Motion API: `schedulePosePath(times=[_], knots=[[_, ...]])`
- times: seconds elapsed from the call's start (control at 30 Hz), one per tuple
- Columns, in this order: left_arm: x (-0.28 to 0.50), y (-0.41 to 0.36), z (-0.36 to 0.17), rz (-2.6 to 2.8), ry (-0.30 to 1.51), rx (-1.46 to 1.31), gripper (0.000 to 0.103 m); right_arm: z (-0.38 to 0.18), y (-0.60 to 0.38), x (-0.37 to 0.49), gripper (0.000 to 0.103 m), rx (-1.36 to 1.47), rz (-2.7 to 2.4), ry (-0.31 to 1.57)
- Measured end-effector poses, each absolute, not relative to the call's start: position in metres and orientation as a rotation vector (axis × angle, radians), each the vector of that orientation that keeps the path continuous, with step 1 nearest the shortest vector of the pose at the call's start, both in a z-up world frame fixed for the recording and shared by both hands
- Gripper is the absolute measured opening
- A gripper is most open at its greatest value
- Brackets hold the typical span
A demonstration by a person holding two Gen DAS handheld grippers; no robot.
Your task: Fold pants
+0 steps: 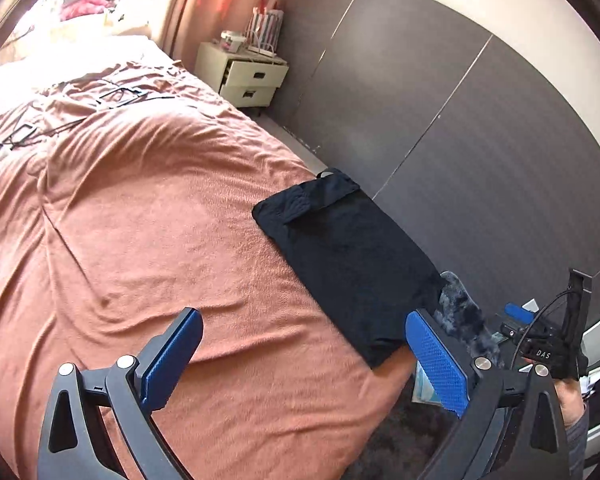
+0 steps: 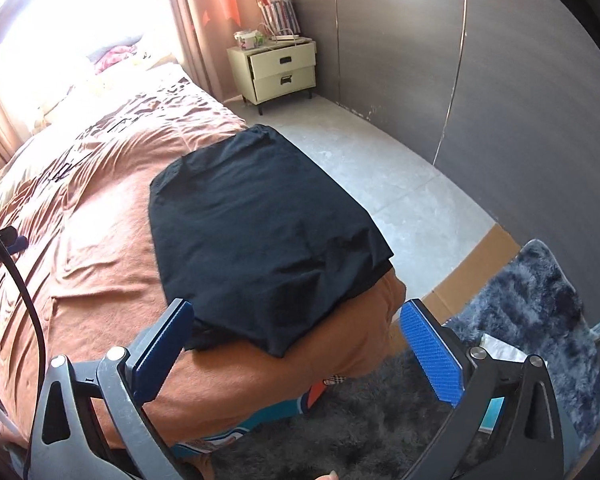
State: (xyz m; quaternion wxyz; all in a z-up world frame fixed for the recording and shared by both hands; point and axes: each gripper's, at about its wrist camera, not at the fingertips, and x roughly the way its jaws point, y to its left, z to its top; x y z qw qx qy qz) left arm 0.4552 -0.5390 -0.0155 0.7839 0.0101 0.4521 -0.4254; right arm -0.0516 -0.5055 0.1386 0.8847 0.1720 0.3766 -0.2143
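Note:
Black pants (image 1: 340, 248) lie folded into a flat rectangle at the corner of the bed, on the rust-brown blanket (image 1: 140, 240). In the right wrist view the pants (image 2: 260, 232) reach the bed's near edge, one corner hanging slightly over. My left gripper (image 1: 300, 344) is open and empty, held above the blanket just left of the pants' near end. My right gripper (image 2: 296, 340) is open and empty, hovering just in front of the pants' near edge. Part of the right gripper shows at the left wrist view's right edge.
A cream nightstand (image 2: 280, 72) with a striped bag stands by the curtain. Grey wardrobe panels (image 1: 460, 120) line the right side. A grey shaggy rug (image 2: 540, 300) and cardboard (image 2: 480, 264) lie on the floor. Black cables (image 1: 60, 120) lie on the far blanket.

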Motion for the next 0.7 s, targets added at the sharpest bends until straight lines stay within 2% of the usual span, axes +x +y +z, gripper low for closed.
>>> schedulePosePath(times=[0.33, 0.7], knots=[[0.401, -0.48, 0.041, -0.934, 0.878, 0.039, 0.102, 0.147, -0.427, -0.066, 0.103, 0.325, -0.433, 0.755], [0.348, -0.428, 0.074, -0.923, 0.812, 0.043, 0.102, 0.166, -0.376, -0.116, 0.103, 0.323, -0.406, 0.708]])
